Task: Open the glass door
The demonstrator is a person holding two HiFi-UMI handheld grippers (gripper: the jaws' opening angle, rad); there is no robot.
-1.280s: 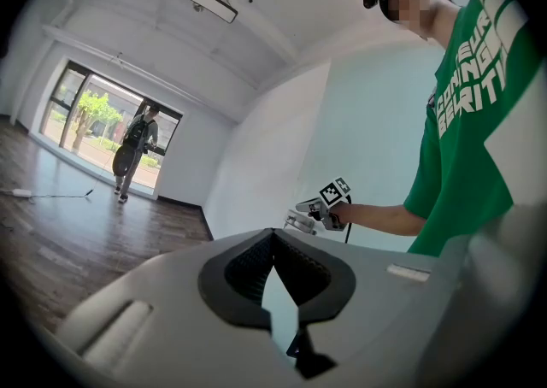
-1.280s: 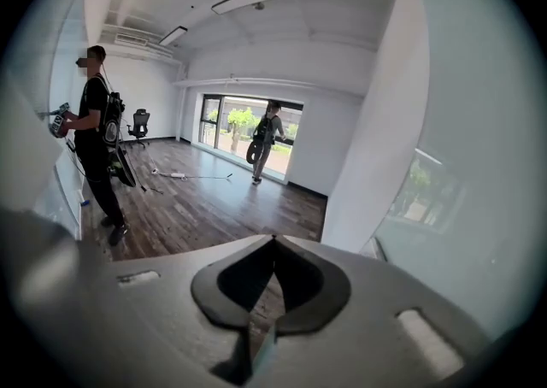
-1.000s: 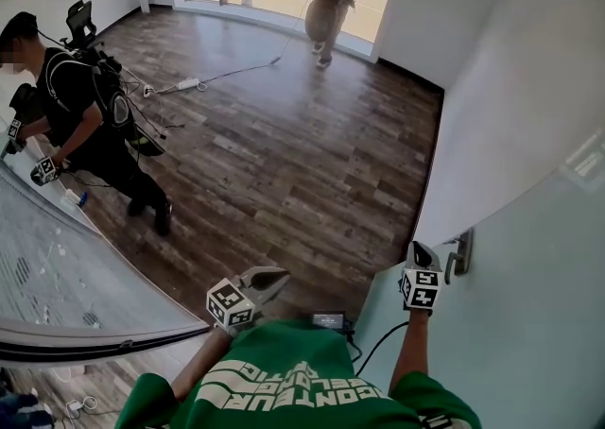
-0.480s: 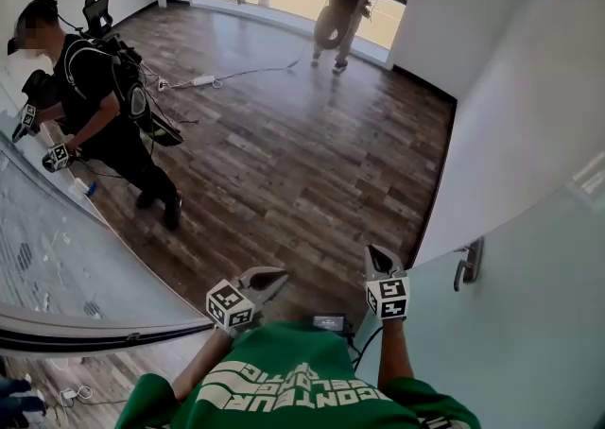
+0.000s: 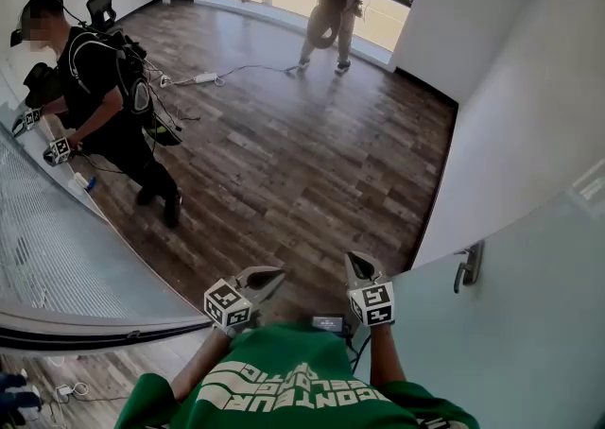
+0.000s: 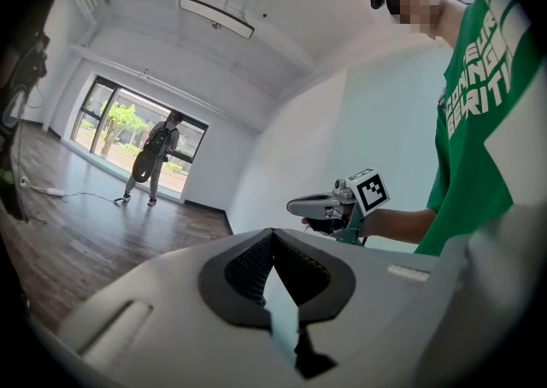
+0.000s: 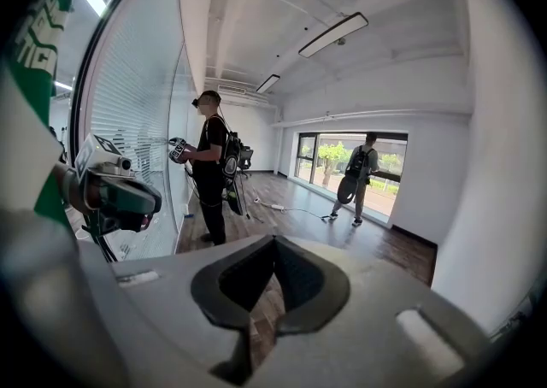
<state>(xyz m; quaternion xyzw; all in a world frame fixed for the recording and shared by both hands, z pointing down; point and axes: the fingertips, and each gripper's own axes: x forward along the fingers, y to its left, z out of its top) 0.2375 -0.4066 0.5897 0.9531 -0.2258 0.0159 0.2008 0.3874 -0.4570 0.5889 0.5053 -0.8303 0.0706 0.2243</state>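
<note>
Both grippers hang empty in front of the body, with the door's handle off to the right and not in hand.

The glass door (image 5: 534, 323) is the pale frosted panel at the near right, and its metal lever handle (image 5: 465, 266) sits close to its free edge. The right gripper (image 5: 356, 265) is left of that edge and apart from the handle, its jaws pressed together on nothing. The left gripper (image 5: 269, 278) is just beside it, further left, with its jaws likewise together and empty. The panel is probably heavy and stiff and should swing slowly on its hinges. The bare glass looks smooth and slippery, and a hard tip could chip it. The lever is the sound place to take hold, pinched across its bar.
</note>
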